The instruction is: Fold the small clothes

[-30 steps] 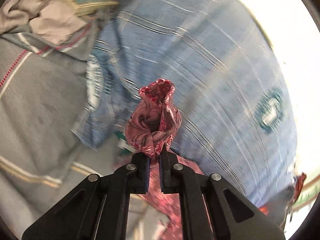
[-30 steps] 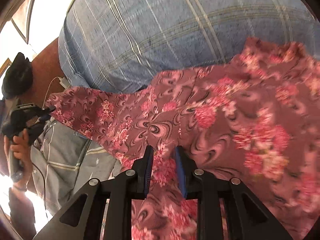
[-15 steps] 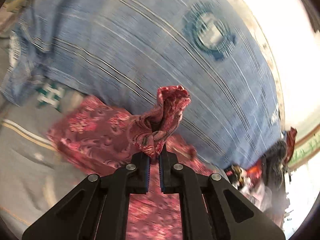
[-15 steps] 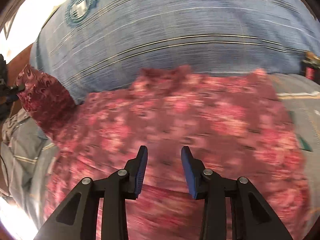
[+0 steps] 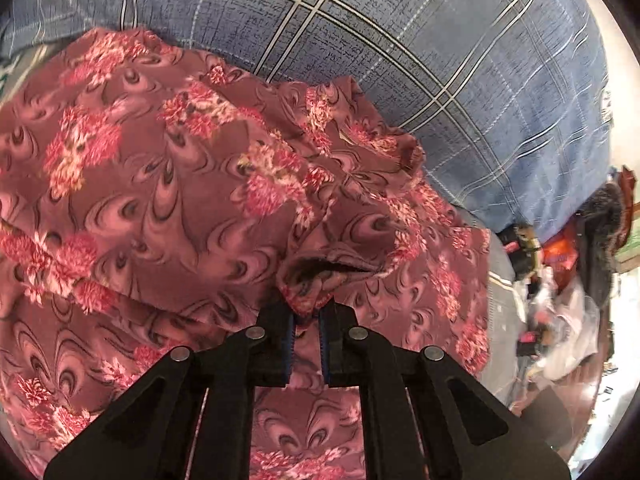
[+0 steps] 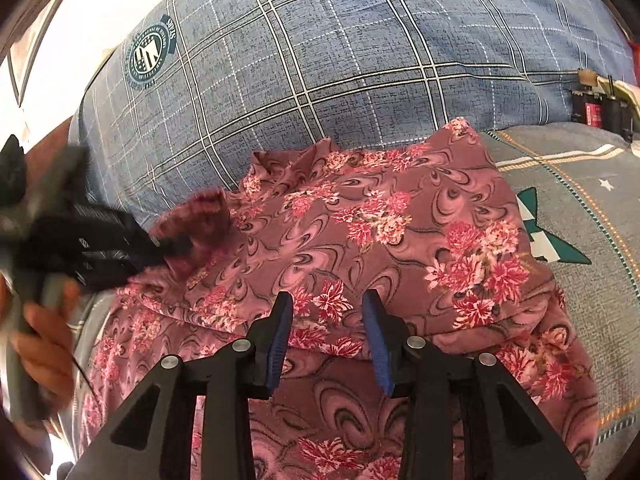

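A maroon garment with pink flowers (image 6: 400, 240) lies on the bed, one side folded over onto itself. In the left wrist view the folded layer of the garment (image 5: 180, 184) fills the picture. My left gripper (image 5: 307, 312) sits low on it, a bunched hem still caught between its fingertips while its jaws are opening. The right wrist view shows the left gripper (image 6: 172, 244) blurred at the left, held by a hand (image 6: 40, 320). Hovering just above the garment's near part, my right gripper (image 6: 328, 312) stands open with nothing pinched between its fingers.
A big blue plaid pillow (image 6: 320, 60) rises right behind the garment. Grey bedding with stripes and a green motif (image 6: 580, 208) lies to the right. Dark devices (image 6: 596, 108) sit at the far right, and in the left wrist view clutter (image 5: 560, 280) sits beyond the bed's edge.
The left gripper carried the garment's corner across and down, laying one side over the rest. The right gripper widened, let the cloth go and drew back over the garment.
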Motion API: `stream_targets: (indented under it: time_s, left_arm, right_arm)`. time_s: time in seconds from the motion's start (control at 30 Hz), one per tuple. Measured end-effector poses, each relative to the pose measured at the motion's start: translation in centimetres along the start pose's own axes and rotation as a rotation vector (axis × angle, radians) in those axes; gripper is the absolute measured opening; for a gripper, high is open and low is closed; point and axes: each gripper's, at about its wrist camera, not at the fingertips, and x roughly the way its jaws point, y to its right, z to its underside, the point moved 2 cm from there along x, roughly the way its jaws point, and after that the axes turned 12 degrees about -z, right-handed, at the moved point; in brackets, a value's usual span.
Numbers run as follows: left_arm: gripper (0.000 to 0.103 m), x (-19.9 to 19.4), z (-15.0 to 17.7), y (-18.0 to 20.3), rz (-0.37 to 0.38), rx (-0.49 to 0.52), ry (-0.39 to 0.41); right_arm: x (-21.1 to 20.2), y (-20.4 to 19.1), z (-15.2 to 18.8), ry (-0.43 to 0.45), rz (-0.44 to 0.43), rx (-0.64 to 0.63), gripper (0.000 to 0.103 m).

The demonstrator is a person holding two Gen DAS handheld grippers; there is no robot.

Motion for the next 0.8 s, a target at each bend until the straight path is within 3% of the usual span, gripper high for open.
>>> stream_targets:
  time_s: [0.07,0.13,0.2,0.27,0.33,0.4,0.47,0.53,0.57,0.6,0.8]
  left_arm:
    - [0.019,-1.8,0.3,-1.3,0.071,0.006,0.012]
    - [0.054,-4.2,0.7,-3.7,0.132,-0.012,0.075]
    - [0.069,-6.0,1.2,-6.7,0.124,-0.06,0.159]
    - [0.069,-6.7,1.3,-10.0,0.12,-0.127,0.201]
    - [0.069,-6.1,1.1,-12.4,0.113,-0.186,0.194]
    - [0.069,-5.1,0.6,-14.1,0.119,-0.241,0.172]
    - [0.069,-4.1,0.2,-15.0,0.17,-0.286,0.139]
    - [0.069,-3.7,-0.1,-14.7,0.188,-0.298,0.134]
    - [0.069,-3.9,-0.3,-14.7,0.183,-0.291,0.143]
    - [0.069,-4.0,-0.5,-14.7,0.174,-0.286,0.147]
    - [0.069,-3.8,-0.7,-15.3,0.198,-0.318,0.131]
  right_arm:
    - [0.0,-0.2,-0.3,-0.019,0.007,0.008,0.038]
    - [0.1,-0.3,-1.0,-0.029,-0.004,0.055,0.041]
    - [0.3,-0.8,-1.9,-0.017,-0.083,0.118,0.044]
    - [1.4,-2.0,-2.9,-0.019,-0.161,0.169,0.052]
    - [3.1,-3.0,-3.4,-0.048,-0.207,0.202,0.063]
    - [5.6,-4.1,-3.4,-0.1,-0.196,0.227,0.065]
    - [8.0,-5.3,-3.3,-0.129,-0.187,0.228,0.065]
    - [9.5,-6.5,-3.2,-0.129,-0.181,0.206,0.059]
    - [10.0,-7.2,-3.2,-0.127,-0.146,0.179,0.036]
    - [10.3,-7.7,-3.3,-0.134,-0.131,0.158,0.006]
    - [5.3,-6.1,-6.3,-0.006,-0.168,0.131,0.006]
